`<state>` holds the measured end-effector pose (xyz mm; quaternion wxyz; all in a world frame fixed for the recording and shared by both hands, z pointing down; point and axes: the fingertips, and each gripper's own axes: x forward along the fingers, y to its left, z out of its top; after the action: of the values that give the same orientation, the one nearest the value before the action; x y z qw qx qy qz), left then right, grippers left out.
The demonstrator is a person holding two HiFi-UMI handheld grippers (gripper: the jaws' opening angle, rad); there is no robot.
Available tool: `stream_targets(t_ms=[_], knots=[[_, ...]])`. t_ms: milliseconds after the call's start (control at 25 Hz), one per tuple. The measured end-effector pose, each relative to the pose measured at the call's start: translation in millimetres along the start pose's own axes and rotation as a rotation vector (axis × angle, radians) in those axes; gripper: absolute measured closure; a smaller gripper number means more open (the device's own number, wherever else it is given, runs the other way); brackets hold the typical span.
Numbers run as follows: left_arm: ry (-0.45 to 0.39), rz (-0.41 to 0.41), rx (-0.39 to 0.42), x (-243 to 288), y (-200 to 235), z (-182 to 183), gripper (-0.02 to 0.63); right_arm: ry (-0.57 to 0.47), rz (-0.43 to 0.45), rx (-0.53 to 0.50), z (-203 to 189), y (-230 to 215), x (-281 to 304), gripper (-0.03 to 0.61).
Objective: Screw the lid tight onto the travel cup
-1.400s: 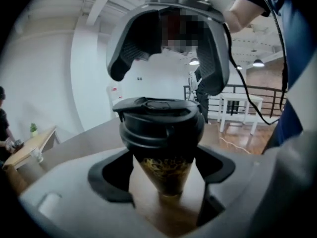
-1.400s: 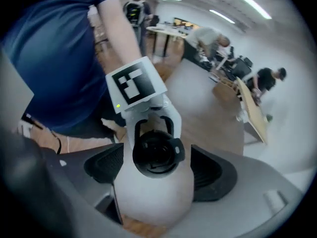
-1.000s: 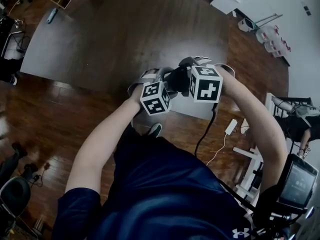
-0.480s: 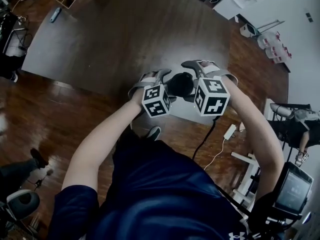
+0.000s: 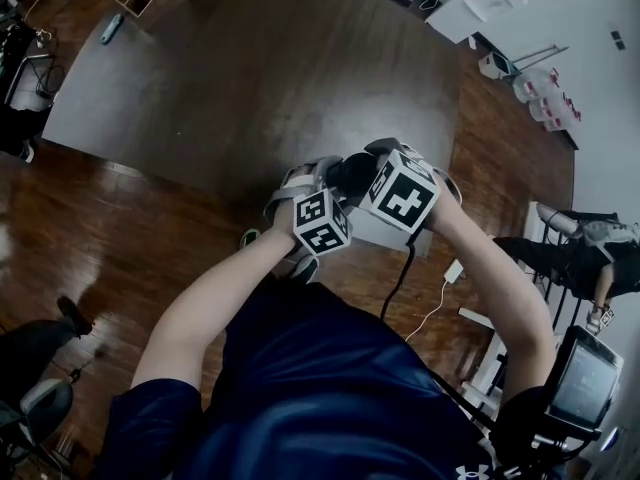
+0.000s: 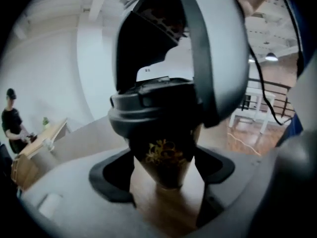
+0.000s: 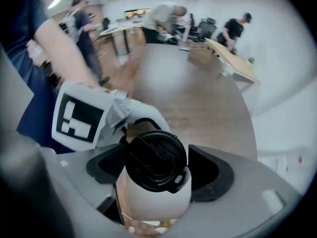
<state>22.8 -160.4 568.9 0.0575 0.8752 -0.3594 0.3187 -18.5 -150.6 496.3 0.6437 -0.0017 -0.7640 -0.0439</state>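
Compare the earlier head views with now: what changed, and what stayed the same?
The right gripper rolled around the lid, its marker cube turning. Both grippers' jaws have just been closing: the right on the lid, the left gripper on the travel cup. Unchanged: the cup stays held between them, hardly moved.

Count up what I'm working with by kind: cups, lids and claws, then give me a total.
Cup: 1
Lid: 1
Claws: 2, left claw on the cup, right claw on the lid, jaws of both just closed further
Total: 4
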Motion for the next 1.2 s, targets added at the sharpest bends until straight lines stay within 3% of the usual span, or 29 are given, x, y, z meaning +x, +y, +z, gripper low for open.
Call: stream_targets(t_ms=[80,160,200,240,320,360,400,480,560,720,880,960,1040,1080,1200], knots=[[0.004,0.054,-0.071,0,0,1,0.229,-0.013,-0.047,0.158,-1,-2,0,0.181],[0.006,0.055,-0.09,-1,-1,0,0.227,-0.037,-0.062,0.13,4,-1,-3,0.179],[0.008,0.032,-0.072,-4,-1,-2,0.227,-0.058,-0.053,0.038,9,2,-6,0.179],[0.007,-0.003,-0.035,-7,-1,-3,0.225,-0.081,-0.041,-0.117,13,8,-9,0.159],[0.0,-0.086,0.078,-13,1,-3,0.219,-0.09,-0.039,-0.512,12,18,-15,0.144],[-0.007,-0.125,0.138,-14,2,-2,0.201,-0.071,-0.038,-0.639,7,18,-15,0.146],[-0.015,-0.162,0.183,-15,3,0,0.199,-0.052,-0.014,-0.676,3,17,-14,0.146],[-0.031,-0.23,0.209,-13,2,5,0.199,-0.051,0.073,-0.599,1,16,-9,0.146],[-0.043,-0.261,0.178,-11,-1,9,0.215,-0.067,0.114,-0.514,2,17,-4,0.166],[-0.078,-0.175,0.099,-13,-3,9,0.232,-0.084,0.051,-0.327,5,14,-3,0.186],[-0.092,-0.086,0.048,-13,-5,7,0.233,-0.083,-0.064,0.19,2,2,-1,0.186],[-0.093,-0.07,0.038,-12,-5,7,0.232,-0.129,-0.091,0.347,1,-2,0,0.186],[-0.096,-0.063,0.017,-12,-4,7,0.232,-0.214,-0.062,0.321,9,-1,-2,0.184],[-0.097,-0.063,0.005,-13,-3,7,0.232,-0.239,-0.036,0.227,13,3,-6,0.159],[-0.091,-0.071,0.004,-13,-1,7,0.232,-0.171,0.019,-0.265,11,17,-17,0.15]])
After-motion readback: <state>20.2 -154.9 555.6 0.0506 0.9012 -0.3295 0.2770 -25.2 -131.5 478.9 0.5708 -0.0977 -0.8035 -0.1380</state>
